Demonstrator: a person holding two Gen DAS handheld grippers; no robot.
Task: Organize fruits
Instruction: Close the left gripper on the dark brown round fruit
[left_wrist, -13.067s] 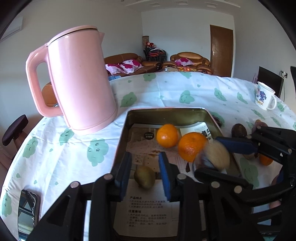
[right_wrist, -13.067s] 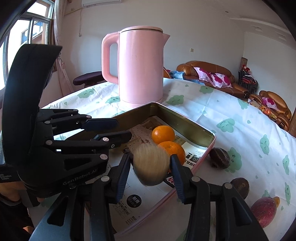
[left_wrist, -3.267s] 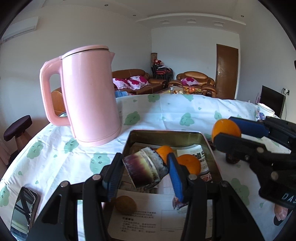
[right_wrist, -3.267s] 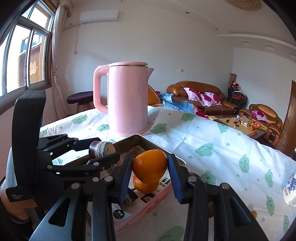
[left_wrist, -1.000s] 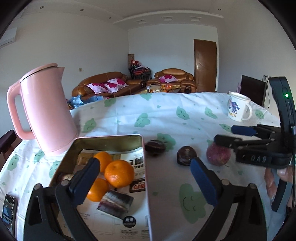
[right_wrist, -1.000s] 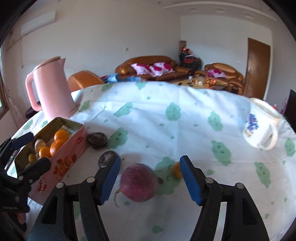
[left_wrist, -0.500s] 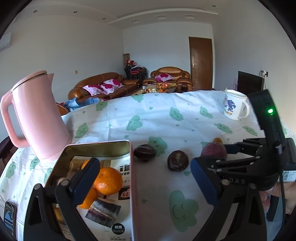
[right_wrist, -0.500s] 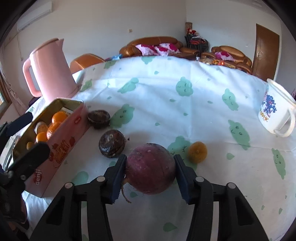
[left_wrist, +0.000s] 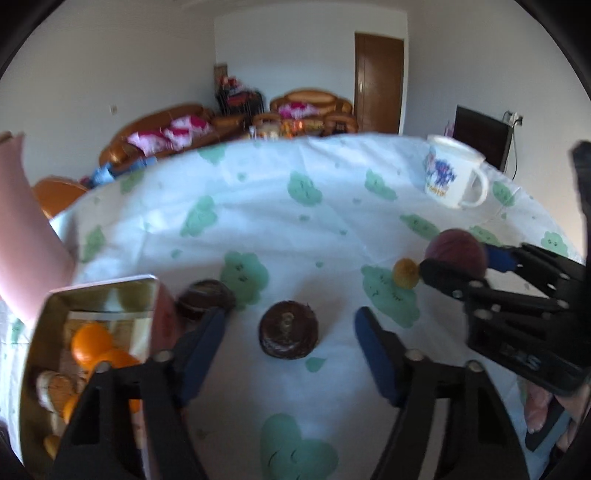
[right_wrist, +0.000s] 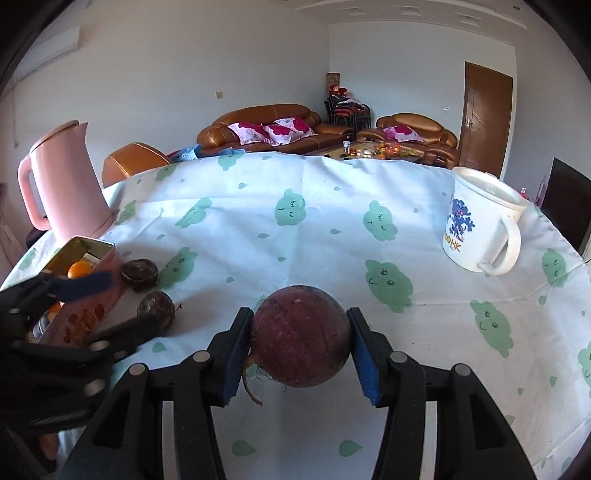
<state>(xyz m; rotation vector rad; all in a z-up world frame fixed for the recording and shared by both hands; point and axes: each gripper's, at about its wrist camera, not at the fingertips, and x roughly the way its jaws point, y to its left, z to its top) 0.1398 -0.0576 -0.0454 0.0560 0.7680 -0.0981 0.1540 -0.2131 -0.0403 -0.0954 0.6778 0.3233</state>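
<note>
In the left wrist view a dark brown round fruit (left_wrist: 289, 329) lies on the cloth between the blue pads of my left gripper (left_wrist: 288, 345). Its jaws are closing, with gaps still on both sides of the fruit. A second dark fruit (left_wrist: 205, 295) sits against the pink tin (left_wrist: 103, 286), which holds oranges (left_wrist: 90, 339). My right gripper (right_wrist: 301, 345) is shut on a purple-red round fruit (right_wrist: 301, 336) with a root tail, held just above the cloth. A small orange fruit (left_wrist: 405, 272) lies beside it.
A pink kettle (right_wrist: 66, 188) stands behind the tin at the left. A white mug (right_wrist: 476, 225) with a blue print stands at the far right. The table wears a white cloth (right_wrist: 295, 240) with green cloud prints. A hand (left_wrist: 543, 406) shows at the lower right.
My left gripper has moved right and forward from the tin to straddle the dark fruit, and its jaws have narrowed. The right gripper closed on the purple-red fruit and keeps hold of it.
</note>
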